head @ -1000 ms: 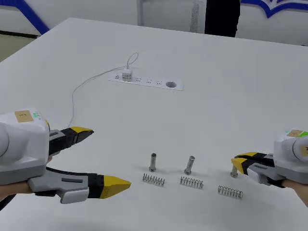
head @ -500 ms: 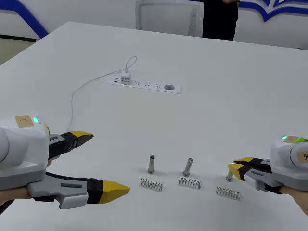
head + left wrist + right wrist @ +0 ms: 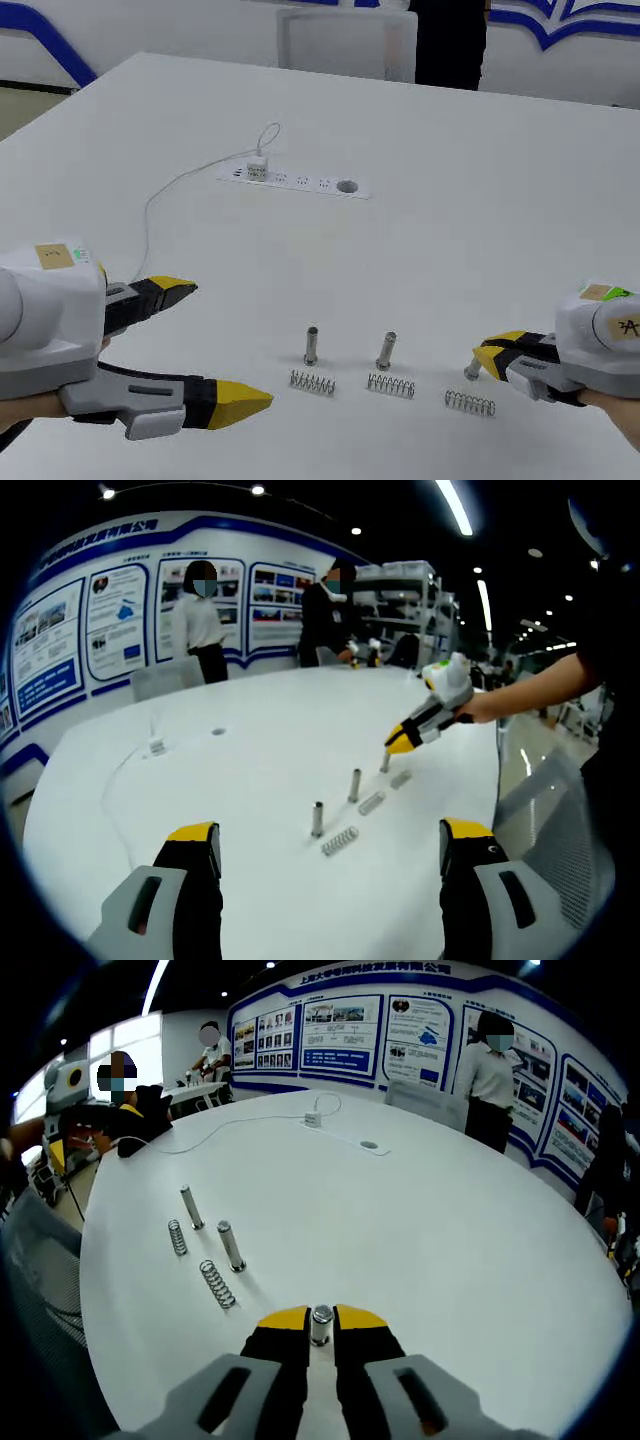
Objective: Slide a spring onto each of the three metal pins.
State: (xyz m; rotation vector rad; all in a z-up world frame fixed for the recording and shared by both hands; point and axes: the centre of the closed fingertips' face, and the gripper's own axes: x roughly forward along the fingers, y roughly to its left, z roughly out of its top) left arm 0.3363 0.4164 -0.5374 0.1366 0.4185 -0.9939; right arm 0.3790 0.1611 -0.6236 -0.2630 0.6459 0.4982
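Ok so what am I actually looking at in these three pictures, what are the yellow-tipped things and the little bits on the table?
There's no robot: a person holds a tool with a two-fingered claw in each hand. The wide picture comes from a camera on the person's head; the two round ones from a camera on each claw. On the white table stand a left pin, a middle pin and a right pin, each with one of three springs lying in front. A power strip lies further back. The left claw is open, holding nothing. The right claw is closed on the right pin.
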